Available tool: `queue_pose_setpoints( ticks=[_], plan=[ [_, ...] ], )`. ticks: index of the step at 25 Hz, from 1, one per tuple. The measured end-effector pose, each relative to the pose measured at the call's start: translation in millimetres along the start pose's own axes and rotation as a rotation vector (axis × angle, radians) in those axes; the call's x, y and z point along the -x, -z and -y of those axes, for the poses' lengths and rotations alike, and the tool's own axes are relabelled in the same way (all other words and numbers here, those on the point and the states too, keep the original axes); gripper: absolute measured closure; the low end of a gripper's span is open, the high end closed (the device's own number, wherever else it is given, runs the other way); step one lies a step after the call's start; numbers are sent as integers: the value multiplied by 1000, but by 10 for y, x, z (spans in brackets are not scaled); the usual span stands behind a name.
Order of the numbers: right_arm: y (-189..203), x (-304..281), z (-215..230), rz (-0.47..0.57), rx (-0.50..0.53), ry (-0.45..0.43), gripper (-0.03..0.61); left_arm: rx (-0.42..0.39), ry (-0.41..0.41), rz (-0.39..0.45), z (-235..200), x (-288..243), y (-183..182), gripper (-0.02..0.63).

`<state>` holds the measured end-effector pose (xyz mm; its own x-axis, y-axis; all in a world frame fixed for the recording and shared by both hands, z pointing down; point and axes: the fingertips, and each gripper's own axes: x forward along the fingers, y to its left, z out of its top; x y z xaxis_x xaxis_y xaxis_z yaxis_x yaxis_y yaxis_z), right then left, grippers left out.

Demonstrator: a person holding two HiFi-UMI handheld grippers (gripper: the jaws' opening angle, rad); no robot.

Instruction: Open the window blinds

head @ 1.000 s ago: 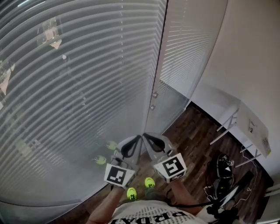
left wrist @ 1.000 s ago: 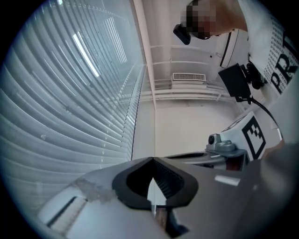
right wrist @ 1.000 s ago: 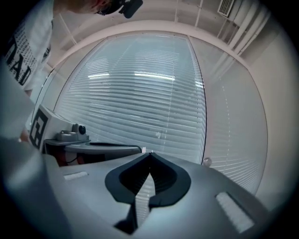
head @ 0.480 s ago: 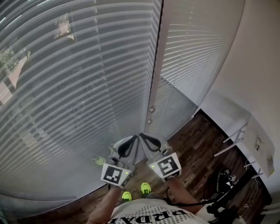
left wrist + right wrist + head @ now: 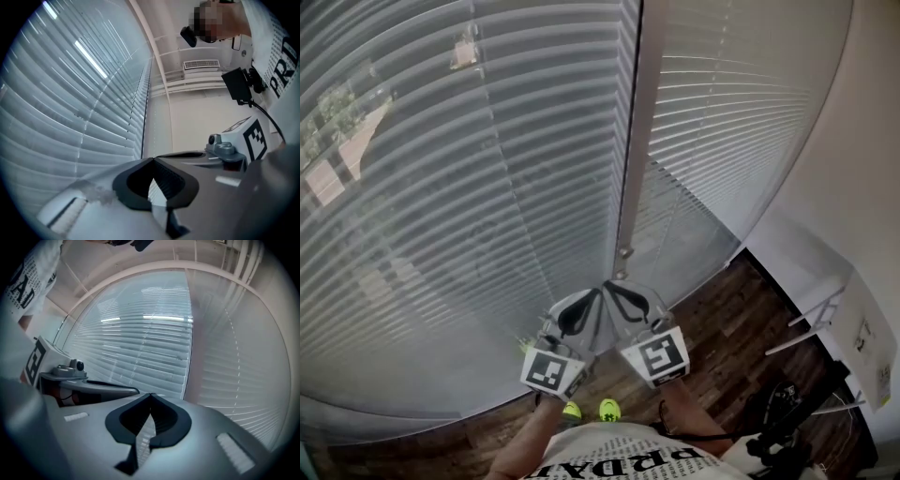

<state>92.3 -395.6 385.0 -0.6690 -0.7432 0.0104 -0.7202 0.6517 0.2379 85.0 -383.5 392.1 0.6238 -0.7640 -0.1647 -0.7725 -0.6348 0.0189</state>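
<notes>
Type: indoor room, corner at a window wall. Home or office: not determinable.

Evidence:
- Tall glazing in two panels, reaching down to floor level, each covered by slatted blinds (image 5: 441, 216), split by a pale post (image 5: 633, 141).
- Dark wood-pattern floor (image 5: 722, 319) meeting plain white wall (image 5: 853, 169).
- White table (image 5: 862, 337) on thin legs against that wall.
- Black cables (image 5: 783, 403) loose on floor beside it.
- Vent (image 5: 201, 64) high on wall near ceiling, in left gripper view.
- Buildings (image 5: 333, 178) and trees dimly visible outdoors through slats.
</notes>
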Motion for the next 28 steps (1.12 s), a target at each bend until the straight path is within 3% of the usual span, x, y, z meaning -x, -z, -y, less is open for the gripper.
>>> queue_pose_setpoints(
  ticks=[7, 13, 16, 28],
  plan=[
    [-7, -96, 183, -8, 33, 53, 571, -5, 37, 13, -53, -177, -31, 623],
    [154, -145, 414, -103, 184, 148, 468, 11, 47, 0, -145, -307, 83, 623],
    [233, -177, 586, -146, 215, 192, 459, -4, 55, -1, -151, -352, 43, 622],
    [492, -373, 764, -239, 317, 185, 456, -15, 27, -6, -244, -335, 92, 623]
  ],
)
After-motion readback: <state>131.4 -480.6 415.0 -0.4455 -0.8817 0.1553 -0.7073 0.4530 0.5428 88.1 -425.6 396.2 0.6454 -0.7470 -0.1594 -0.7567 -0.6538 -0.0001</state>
